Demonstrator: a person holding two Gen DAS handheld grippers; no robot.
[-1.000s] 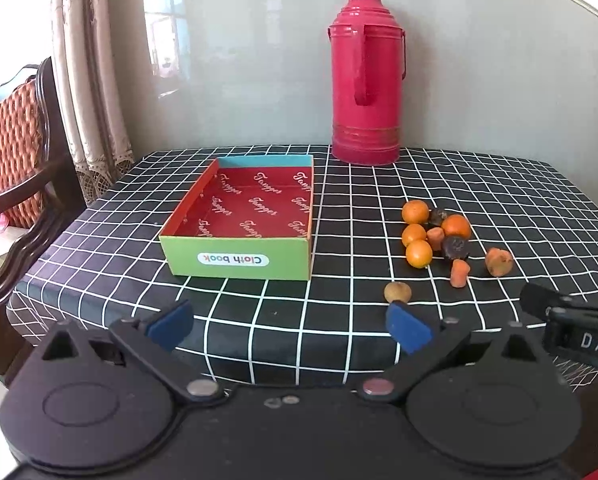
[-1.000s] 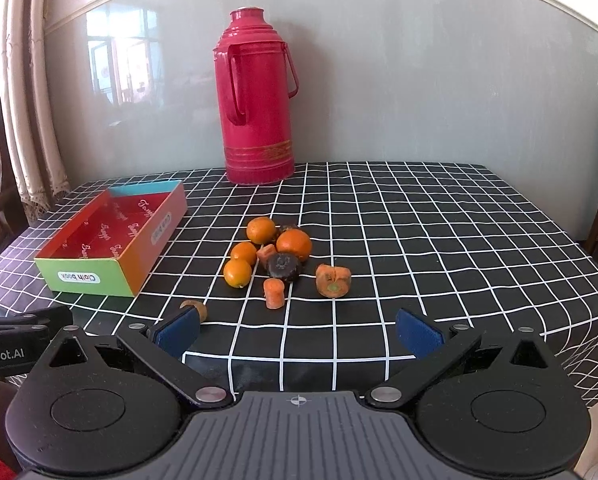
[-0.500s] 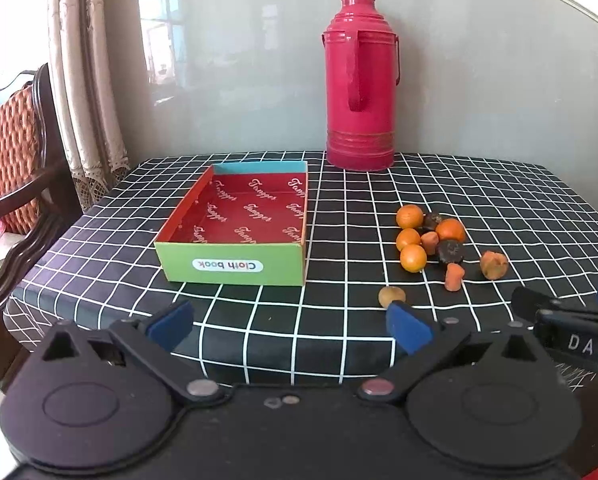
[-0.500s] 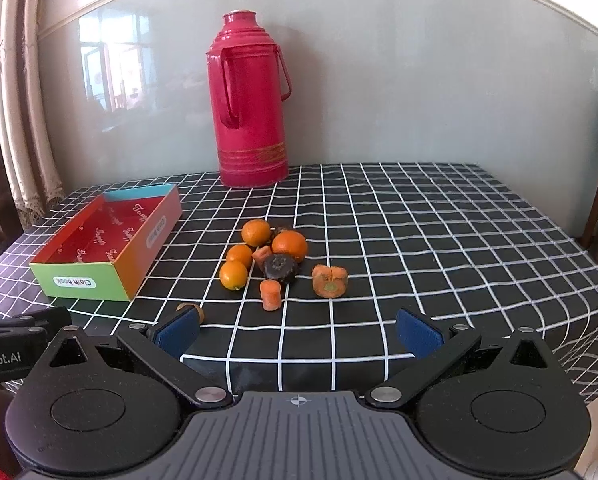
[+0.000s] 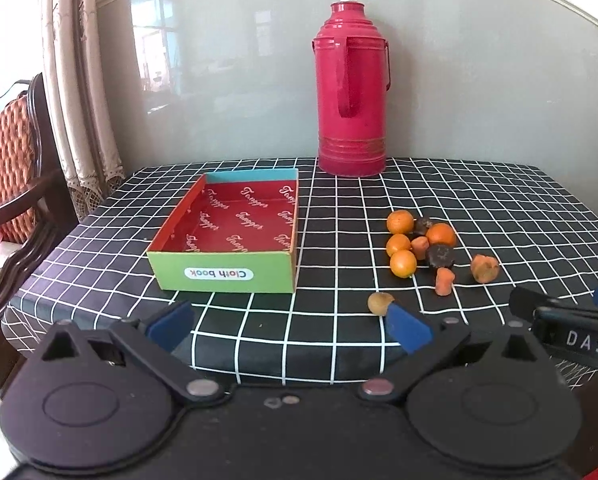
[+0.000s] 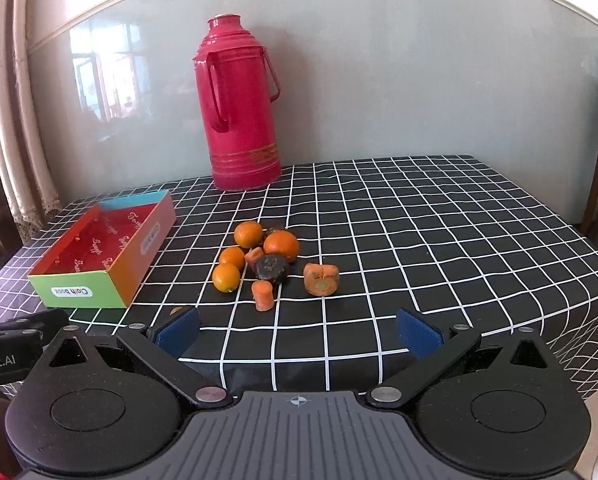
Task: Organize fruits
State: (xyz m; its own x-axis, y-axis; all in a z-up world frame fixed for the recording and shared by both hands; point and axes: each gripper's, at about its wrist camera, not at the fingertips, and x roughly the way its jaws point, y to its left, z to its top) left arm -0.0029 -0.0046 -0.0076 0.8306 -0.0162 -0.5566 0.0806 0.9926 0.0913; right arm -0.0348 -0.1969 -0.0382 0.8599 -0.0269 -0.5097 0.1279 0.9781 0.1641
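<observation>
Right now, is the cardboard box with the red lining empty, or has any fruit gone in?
Empty. The box shows only its bare red printed floor, and all the fruit lies on the checked tablecloth beside it.

The box [image 5: 225,240] ahead and to the left of the left gripper carries a white oval label on its green near wall reading "Cloth book", printed upside down as seen from here; the same label shows on the green end and on the orange side of the box in the right wrist view. Its red inner floor is covered with a repeated white script word, which looks like "Tongyer" but is not sharp enough to be sure. The right gripper [image 5: 571,340], at the right edge of the left wrist view, shows the white letters "DAS", and the left gripper [image 6: 7,356], at the left edge of the right wrist view, shows "obot.AI", both cut off by the frame.
</observation>
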